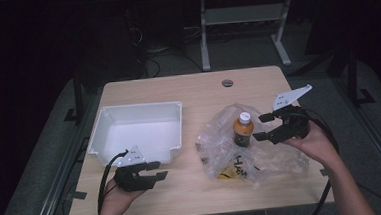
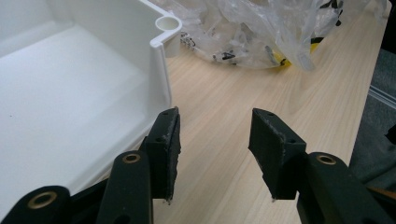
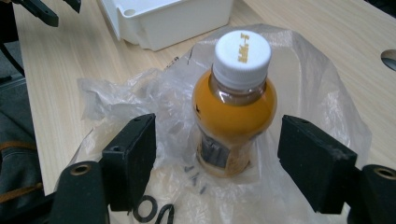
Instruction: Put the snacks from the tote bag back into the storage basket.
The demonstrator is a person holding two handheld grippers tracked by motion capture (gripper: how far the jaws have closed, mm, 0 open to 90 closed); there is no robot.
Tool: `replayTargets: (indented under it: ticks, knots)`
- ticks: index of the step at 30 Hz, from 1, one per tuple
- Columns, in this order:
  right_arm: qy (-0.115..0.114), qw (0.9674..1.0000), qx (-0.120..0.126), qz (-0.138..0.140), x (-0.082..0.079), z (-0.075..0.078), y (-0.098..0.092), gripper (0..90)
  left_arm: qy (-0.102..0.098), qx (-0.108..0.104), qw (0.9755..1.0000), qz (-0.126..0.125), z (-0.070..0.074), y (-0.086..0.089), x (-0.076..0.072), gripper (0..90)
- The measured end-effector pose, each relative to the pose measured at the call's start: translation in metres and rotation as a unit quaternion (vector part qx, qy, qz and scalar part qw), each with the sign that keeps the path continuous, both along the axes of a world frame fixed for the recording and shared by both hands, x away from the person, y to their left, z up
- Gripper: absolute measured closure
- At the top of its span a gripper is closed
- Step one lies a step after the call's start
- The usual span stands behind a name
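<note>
Jaws of the right gripper (image 3: 217, 163) gape wide, holding nothing, with the orange drink bottle (image 3: 233, 112) upright between them on the clear plastic bag (image 3: 140, 93); the left gripper (image 2: 212, 149), also wide open and holding nothing, sits beside the white bin (image 2: 161, 60).

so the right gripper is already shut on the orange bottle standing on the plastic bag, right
Not quite. The right gripper is open: in the right gripper view its jaws stand wide apart on either side of the orange bottle without touching it. The bottle does stand upright on the plastic bag.
</note>
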State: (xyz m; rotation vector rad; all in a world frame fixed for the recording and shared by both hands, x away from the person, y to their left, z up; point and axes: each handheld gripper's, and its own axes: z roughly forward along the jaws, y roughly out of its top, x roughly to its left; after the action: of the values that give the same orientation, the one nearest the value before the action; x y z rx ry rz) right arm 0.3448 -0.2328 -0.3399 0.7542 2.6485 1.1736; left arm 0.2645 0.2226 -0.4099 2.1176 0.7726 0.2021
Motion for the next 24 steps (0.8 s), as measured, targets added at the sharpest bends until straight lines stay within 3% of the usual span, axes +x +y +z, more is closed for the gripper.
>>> replayTargets:
  ticks: [9,24]
  knots:
    - [0.009,0.9999,0.001,0.003,0.012,-0.005,0.004,26.9,-0.01,-0.003,0.9998,0.018,0.003,0.007,-0.001,48.6]
    - [0.017,0.9998,-0.007,0.003,0.024,-0.003,0.009,27.1,-0.005,0.002,0.9992,0.04,-0.003,0.012,0.003,40.3]
